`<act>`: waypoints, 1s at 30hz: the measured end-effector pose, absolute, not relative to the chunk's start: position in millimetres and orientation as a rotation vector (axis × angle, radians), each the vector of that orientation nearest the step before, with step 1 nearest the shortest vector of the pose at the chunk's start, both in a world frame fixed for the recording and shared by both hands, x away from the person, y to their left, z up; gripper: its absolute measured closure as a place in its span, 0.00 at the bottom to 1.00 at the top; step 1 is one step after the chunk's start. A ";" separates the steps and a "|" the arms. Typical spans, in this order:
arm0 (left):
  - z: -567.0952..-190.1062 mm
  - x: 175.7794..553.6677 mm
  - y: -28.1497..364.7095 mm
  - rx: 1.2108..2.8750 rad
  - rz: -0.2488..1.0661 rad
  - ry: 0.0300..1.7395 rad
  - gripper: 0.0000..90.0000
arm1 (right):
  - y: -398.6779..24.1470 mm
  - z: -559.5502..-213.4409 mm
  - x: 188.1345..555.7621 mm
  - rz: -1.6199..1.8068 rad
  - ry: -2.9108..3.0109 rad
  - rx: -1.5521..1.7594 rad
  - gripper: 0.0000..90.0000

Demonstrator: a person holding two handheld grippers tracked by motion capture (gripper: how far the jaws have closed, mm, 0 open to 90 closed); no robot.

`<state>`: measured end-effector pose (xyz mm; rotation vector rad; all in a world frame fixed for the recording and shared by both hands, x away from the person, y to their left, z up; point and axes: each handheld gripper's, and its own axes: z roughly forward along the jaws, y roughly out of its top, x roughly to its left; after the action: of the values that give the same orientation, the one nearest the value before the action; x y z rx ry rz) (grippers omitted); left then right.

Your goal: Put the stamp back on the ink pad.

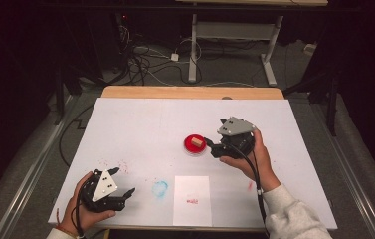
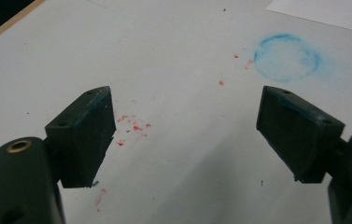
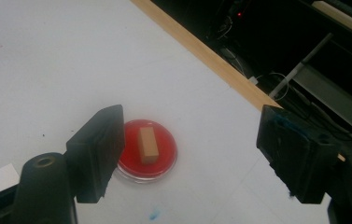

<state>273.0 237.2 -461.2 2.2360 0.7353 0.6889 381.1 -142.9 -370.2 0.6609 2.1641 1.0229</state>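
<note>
Now, from the high view, the right gripper (image 1: pixel 211 146) is held by a hand just to the right of a small red dish (image 1: pixel 194 146), near the middle of the white table (image 1: pixel 140 119). A small wooden block (image 1: pixel 197 143) lies in the dish. The jaws of this gripper point to the left, toward the dish, and they stand apart; the block is not between them. The left gripper (image 1: pixel 123 181) is low at the left side, near the front edge of the table, and its jaws are also spread. Between the two hands, close to the front edge, lies a white paper sheet (image 1: pixel 192 200) with a small red mark, and beside it on the left there is a blue ring stain (image 1: pixel 159 188).

Next, in the left gripper view, the left gripper (image 2: pixel 185 135) has both jaws wide apart and nothing is between them. Red specks (image 2: pixel 134 127) are on the table, and the blue ring stain (image 2: pixel 286 57) is farther away.

Finally, in the right gripper view, the right gripper (image 3: pixel 190 151) is open and grips nothing. The red dish (image 3: pixel 164 151) sits on the table beyond the left jaw, partly hidden by it. The wooden block (image 3: pixel 148 145) lies flat in the middle of the dish and no jaw touches it.
</note>
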 end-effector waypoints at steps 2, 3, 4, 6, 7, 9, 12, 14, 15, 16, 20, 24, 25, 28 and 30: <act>-461.1 273.0 237.1 2.236 0.690 0.735 0.21 | -146.3 -372.2 376.5 1.017 2.144 0.655 0.27; -461.0 273.1 237.1 2.236 0.690 0.735 0.21 | -147.7 -372.8 374.5 1.019 2.143 0.653 0.27; -460.9 273.2 237.0 2.236 0.690 0.735 0.21 | -149.2 -373.2 372.4 1.028 2.135 0.648 0.27; -460.7 273.1 236.6 2.237 0.690 0.733 0.21 | -151.8 -374.1 368.3 1.038 2.118 0.648 0.26; -460.7 273.0 236.4 2.236 0.691 0.733 0.21 | -152.5 -374.6 366.1 1.039 2.103 0.649 0.26; -460.7 273.2 236.4 2.241 0.686 0.730 0.21 | -154.4 -376.0 361.8 1.046 2.089 0.649 0.25; -461.3 273.1 235.9 2.243 0.685 0.729 0.21 | -157.9 -378.0 355.4 1.071 2.075 0.631 0.24; -461.3 273.2 236.2 2.240 0.682 0.728 0.21 | -160.5 -379.5 351.4 1.075 2.070 0.625 0.22; -461.4 273.2 236.1 2.242 0.683 0.729 0.21 | -161.6 -380.0 349.8 1.082 2.060 0.628 0.21; -461.3 273.2 236.2 2.243 0.683 0.727 0.21 | -162.9 -380.3 348.7 1.087 2.056 0.624 0.21; -460.9 273.2 236.3 2.238 0.683 0.727 0.21 | -168.8 -382.5 343.2 1.111 2.044 0.630 0.20; -461.1 273.3 235.6 2.246 0.684 0.725 0.21 | -175.2 -383.7 337.5 1.114 2.032 0.631 0.20; -461.1 273.2 235.4 2.245 0.683 0.725 0.21 | -176.7 -384.0 336.5 1.108 2.032 0.630 0.19; -461.3 273.3 235.1 2.246 0.682 0.724 0.21 | -181.2 -386.4 331.4 1.108 2.021 0.628 0.20; -461.5 273.3 234.7 2.246 0.683 0.724 0.21 | -184.5 -387.9 327.8 1.110 2.022 0.630 0.20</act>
<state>273.3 234.7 -461.5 2.2464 0.7242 0.6831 327.8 -184.5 -387.9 0.6304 2.0219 1.1098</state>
